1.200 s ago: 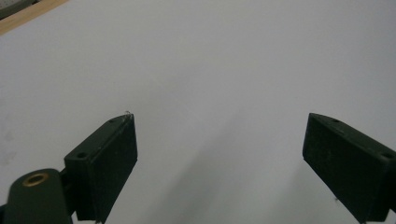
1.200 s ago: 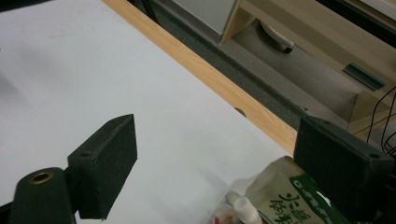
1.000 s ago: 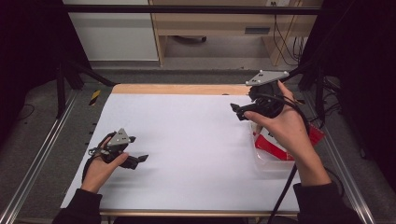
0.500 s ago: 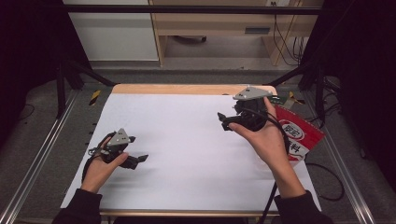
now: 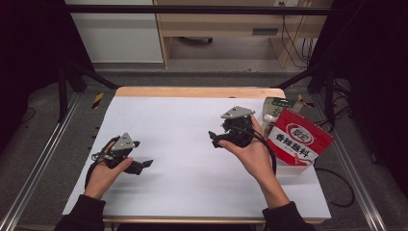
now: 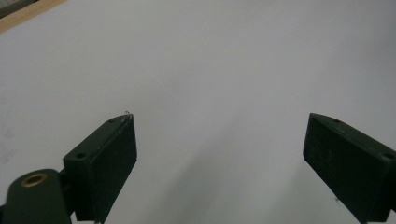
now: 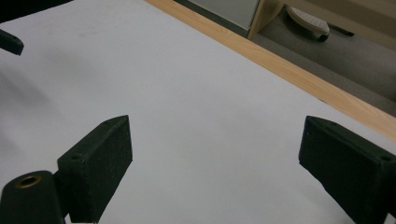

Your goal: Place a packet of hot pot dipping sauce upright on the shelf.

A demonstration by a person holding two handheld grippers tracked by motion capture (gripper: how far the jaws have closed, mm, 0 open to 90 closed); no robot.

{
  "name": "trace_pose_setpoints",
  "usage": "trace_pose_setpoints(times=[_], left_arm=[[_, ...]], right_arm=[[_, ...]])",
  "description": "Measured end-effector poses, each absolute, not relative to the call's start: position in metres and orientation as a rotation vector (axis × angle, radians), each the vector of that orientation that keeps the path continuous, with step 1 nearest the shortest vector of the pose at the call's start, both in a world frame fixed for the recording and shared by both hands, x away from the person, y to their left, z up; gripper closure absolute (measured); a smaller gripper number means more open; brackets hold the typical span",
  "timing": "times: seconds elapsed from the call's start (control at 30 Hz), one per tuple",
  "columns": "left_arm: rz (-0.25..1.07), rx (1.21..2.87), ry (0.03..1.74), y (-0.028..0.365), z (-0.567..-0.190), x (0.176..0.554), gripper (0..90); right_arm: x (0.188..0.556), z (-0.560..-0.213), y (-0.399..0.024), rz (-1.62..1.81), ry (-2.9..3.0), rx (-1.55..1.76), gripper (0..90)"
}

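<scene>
the red pouch (image 5: 299, 139) at the table's right edge carries a white label panel with the dark chinese characters 香辣蘸料 across it. above that panel sits a round white-and-red logo whose lettering is too small to read. the green packet (image 5: 277, 105) just behind it bears print too blurred to read.

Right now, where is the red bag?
In the high view the red bag stands at the table's right edge, leaning in a clear bin beside a green packet, just right of the right tool.
</scene>
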State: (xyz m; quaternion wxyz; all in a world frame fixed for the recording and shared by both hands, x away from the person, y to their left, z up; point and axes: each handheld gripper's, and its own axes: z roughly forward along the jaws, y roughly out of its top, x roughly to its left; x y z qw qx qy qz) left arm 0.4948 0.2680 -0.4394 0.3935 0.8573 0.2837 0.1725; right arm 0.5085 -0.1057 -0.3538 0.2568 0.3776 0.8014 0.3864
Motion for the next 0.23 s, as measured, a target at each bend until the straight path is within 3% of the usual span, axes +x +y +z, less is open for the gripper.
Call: trace_pose_setpoints(times=[0.23], left_arm=[[0.441,2.162,0.741,0.269,-0.44,0.495,9.9]], right_arm=[[0.514,-0.382,-0.096,1.02,2.14,1.077,9.4]])
